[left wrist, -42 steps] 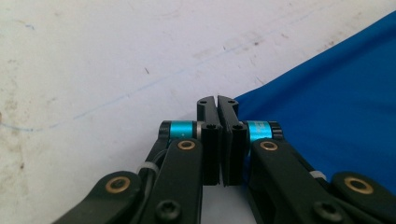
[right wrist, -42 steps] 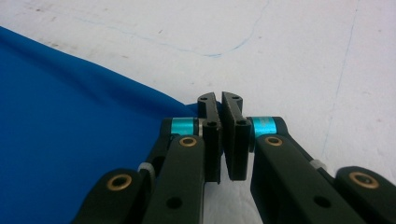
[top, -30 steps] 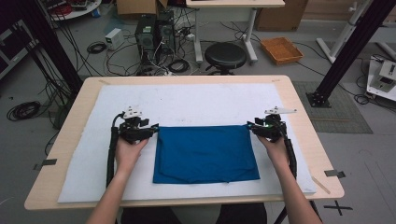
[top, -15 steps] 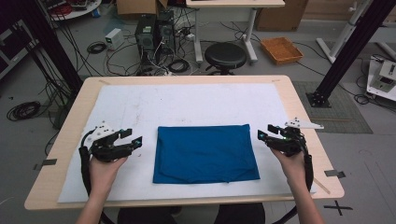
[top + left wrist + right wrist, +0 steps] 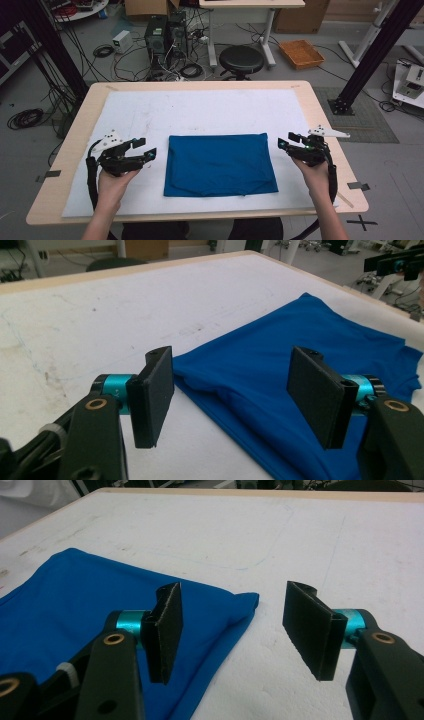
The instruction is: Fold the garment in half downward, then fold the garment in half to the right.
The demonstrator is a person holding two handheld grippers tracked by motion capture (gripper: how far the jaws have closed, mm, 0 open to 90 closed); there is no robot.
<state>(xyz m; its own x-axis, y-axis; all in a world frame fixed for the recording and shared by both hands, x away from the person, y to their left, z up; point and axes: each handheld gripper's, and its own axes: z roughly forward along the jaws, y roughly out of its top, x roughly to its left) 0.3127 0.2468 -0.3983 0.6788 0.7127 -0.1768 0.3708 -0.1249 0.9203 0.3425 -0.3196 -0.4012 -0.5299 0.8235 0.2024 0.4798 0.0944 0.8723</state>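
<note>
The left gripper has just spread its jaws, nothing between them; the right gripper gapes too. Both hover just beside the folded blue cloth, which lies flat mid-table on a white mat. Beyond the table: a stool, cables, an orange tray.

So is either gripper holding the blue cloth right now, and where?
Nothing is held: left gripper and right gripper are open, apart from the blue cloth.
</note>
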